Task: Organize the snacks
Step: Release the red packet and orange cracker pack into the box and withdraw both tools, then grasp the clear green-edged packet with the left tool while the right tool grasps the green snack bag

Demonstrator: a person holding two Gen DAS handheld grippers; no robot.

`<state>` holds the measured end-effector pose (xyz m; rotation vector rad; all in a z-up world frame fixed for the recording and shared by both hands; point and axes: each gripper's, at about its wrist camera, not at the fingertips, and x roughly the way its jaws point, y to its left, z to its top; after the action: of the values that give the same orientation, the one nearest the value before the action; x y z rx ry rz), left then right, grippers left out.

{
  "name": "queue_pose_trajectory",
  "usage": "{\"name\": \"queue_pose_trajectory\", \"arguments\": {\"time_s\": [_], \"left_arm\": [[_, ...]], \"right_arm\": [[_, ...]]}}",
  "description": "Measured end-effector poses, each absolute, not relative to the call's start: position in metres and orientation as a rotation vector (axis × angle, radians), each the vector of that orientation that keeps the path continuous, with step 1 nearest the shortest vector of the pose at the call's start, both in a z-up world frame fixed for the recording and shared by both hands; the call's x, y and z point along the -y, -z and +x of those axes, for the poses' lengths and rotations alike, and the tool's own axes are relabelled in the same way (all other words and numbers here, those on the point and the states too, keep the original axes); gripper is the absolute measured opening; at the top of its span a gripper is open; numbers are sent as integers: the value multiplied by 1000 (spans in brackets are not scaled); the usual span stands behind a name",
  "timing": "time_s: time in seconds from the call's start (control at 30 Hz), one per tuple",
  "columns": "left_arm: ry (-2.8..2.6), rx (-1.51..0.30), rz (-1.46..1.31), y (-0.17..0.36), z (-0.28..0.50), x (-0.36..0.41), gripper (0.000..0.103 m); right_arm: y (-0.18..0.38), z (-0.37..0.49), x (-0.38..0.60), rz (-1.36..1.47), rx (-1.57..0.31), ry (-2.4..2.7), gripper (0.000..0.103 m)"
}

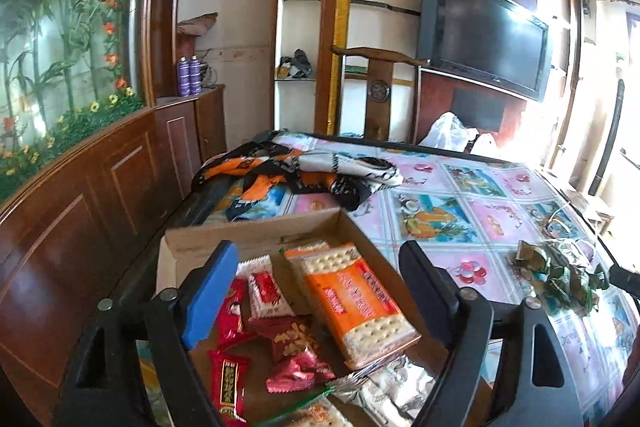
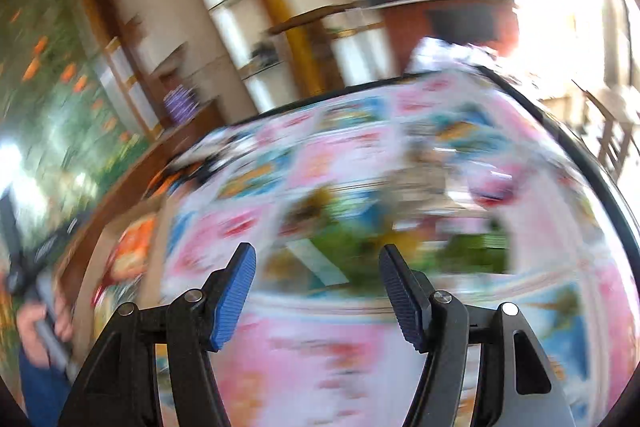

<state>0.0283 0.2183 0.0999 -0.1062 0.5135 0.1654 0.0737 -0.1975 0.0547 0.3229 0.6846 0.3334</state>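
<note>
Left gripper (image 1: 320, 267) hovers over the cardboard box (image 1: 256, 231), jaws spread wide, nothing pinched between them. The box sits at the near left of the table (image 1: 460, 187), which wears a pink and blue patterned cover.

In the box: an orange cracker pack (image 1: 352, 299) lying diagonally, red and white candy packets (image 1: 266, 291) to its left, a dark red wrapped sweet (image 1: 228, 383) near the front, a silvery wrapper (image 1: 384, 387) at the front right.

Outside the box, well apart to the right, a heap of green wrapped snacks (image 1: 556, 275) lies on the cover. A crumpled orange and black cloth (image 1: 296, 171) lies behind the box.

Right gripper (image 2: 318, 291): jaws apart, empty, above the cover. That view is heavily blurred; green smears (image 2: 476, 243) beyond the fingers, identity unclear. A hand (image 2: 44, 323) grips the other handle at the left edge.
</note>
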Motion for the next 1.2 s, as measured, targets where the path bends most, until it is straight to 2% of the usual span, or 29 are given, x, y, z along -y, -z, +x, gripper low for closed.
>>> {"name": "queue_pose_trajectory", "arguments": {"time_s": [0.17,0.2,0.43,0.67,0.77,1.2], "left_arm": [[-142,-639,-218,-83,37,-243,85],[-156,-657,-209,-80,38,-245,85],[-211,-633,-157,-92,23,-240,85],[-55,-612,-115,-122,11,-171,85],[55,-652,-102,-123,18,-133,86],[336,-999,-101,-45,49,18,83]], "right_arm": [[-35,86,269,522,-710,-198,39],[-30,89,278,547,-721,-179,37],[-7,115,285,650,-777,-213,34],[2,113,233,594,-922,-526,36],[-8,105,219,531,-912,-583,36],[-8,110,265,696,-845,-419,37]]}}
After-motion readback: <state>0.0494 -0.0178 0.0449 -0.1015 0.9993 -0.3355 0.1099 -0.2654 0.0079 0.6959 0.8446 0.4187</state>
